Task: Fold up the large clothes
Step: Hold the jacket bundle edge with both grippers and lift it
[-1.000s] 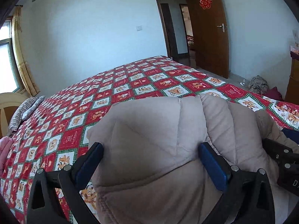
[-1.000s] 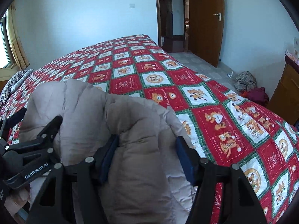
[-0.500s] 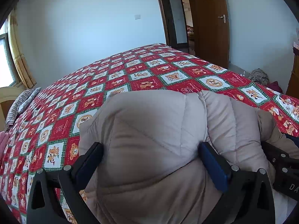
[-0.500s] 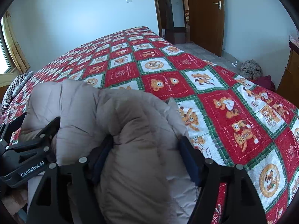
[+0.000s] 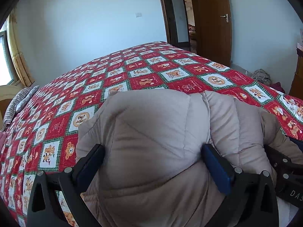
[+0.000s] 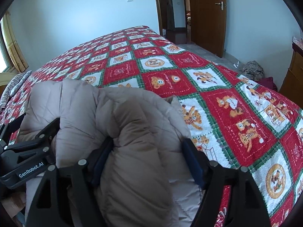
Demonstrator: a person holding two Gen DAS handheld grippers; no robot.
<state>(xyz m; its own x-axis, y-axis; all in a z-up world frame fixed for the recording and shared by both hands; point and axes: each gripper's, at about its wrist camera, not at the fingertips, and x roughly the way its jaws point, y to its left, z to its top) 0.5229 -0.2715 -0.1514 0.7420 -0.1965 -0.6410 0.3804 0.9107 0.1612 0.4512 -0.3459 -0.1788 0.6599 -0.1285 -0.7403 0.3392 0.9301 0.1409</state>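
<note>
A bulky beige quilted coat [image 5: 155, 132] is bunched up over the near edge of a bed with a red, white and green bear-print quilt [image 5: 144, 75]. My left gripper [image 5: 153, 157] has its fingers spread around a thick fold of the coat and clamps it. My right gripper [image 6: 147, 151] clamps another thick fold of the same coat [image 6: 132, 124]. The left gripper shows at the left in the right wrist view [image 6: 22, 151], close beside the right one.
A striped pillow [image 5: 17, 104] lies at the bed's far left by a window with a yellow curtain [image 5: 17, 56]. A brown door [image 5: 214, 22] stands open at the back right. A heap of clothes [image 6: 253, 70] lies on the floor beside a wooden cabinet [image 6: 293, 70].
Both grippers have carried the coat forward over the bed and tipped down slightly. Their hold on the coat is the same.
</note>
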